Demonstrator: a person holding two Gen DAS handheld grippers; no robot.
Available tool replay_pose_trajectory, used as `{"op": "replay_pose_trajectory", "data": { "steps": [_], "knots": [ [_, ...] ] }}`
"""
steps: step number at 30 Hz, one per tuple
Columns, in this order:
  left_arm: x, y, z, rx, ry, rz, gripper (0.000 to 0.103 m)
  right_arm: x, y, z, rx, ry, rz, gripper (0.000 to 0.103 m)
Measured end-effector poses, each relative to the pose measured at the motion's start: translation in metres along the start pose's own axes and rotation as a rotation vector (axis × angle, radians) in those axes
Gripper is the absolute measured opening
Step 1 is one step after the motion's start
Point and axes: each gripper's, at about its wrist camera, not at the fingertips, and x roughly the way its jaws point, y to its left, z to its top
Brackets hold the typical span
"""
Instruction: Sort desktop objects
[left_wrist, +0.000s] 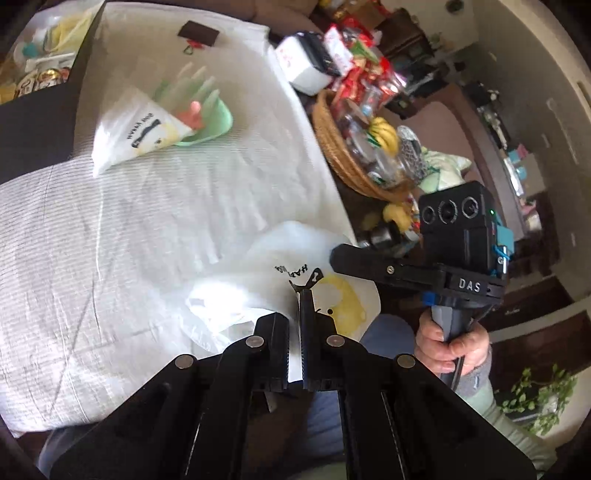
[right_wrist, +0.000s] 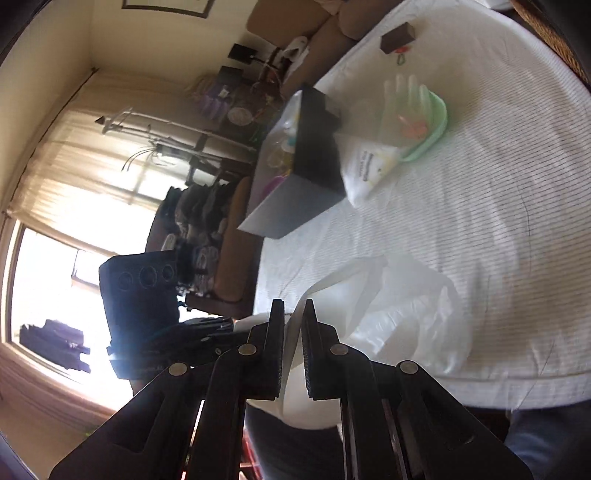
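Observation:
A thin white plastic bag with a yellow print lies crumpled at the near edge of the striped white cloth. My left gripper is shut on a fold of it beside the print. My right gripper, held by a hand, pinches the bag's far side. In the right wrist view the right gripper is shut on a strip of the same bag, and the left gripper shows dark against the window. Further off, a second white printed bag lies against a green dish.
A black box with small items behind it stands on the cloth's edge. A brown wallet lies at the far end. A wicker basket of snacks and bananas and a white box sit past the cloth. Pale gloves rest in the dish.

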Motion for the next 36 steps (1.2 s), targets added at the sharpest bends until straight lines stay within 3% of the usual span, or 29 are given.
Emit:
{"op": "replay_pose_trajectory", "data": {
  "steps": [5,10,13,16,19,21,25,28,30,33,35,36],
  "knots": [
    [0.023,0.045,0.041,-0.070,-0.085,0.007,0.004,0.037,-0.040,0.051,0.025,-0.060,-0.065,0.008],
    [0.029,0.054,0.056,-0.034,-0.180,0.037,0.005,0.048,-0.042,0.078,-0.044,-0.123,-0.052,0.008],
    [0.036,0.053,0.034,-0.008,-0.167,0.056,0.005,0.046,-0.035,0.062,-0.133,-0.100,-0.082,0.008],
    [0.056,0.057,0.002,0.000,-0.127,0.100,0.005,0.052,-0.043,0.029,-0.212,-0.031,-0.188,0.008],
    [0.085,0.060,-0.029,-0.012,-0.095,0.149,0.005,0.061,-0.068,0.007,-0.172,0.025,-0.260,0.008],
    [0.092,0.060,-0.041,-0.028,-0.115,0.167,0.008,0.066,-0.077,0.002,-0.151,0.061,-0.307,0.004],
    [0.086,0.054,-0.044,-0.040,-0.137,0.172,0.010,0.060,-0.073,0.000,-0.188,0.047,-0.365,0.005],
    [0.063,0.049,-0.047,-0.035,-0.173,0.185,0.012,0.049,-0.060,0.000,-0.226,0.005,-0.401,0.013],
    [0.050,0.051,-0.048,-0.033,-0.198,0.243,0.025,0.046,-0.055,0.000,-0.252,0.003,-0.425,0.013],
    [0.047,0.070,-0.045,-0.125,-0.189,0.219,0.031,0.052,-0.058,0.002,-0.234,0.028,-0.460,0.015],
    [0.050,0.078,-0.043,-0.191,-0.184,0.178,0.038,0.052,-0.059,0.003,-0.229,0.007,-0.480,0.024],
    [0.054,0.080,-0.042,-0.211,-0.176,0.178,0.042,0.053,-0.060,0.003,-0.234,0.000,-0.508,0.041]
  ]
}}
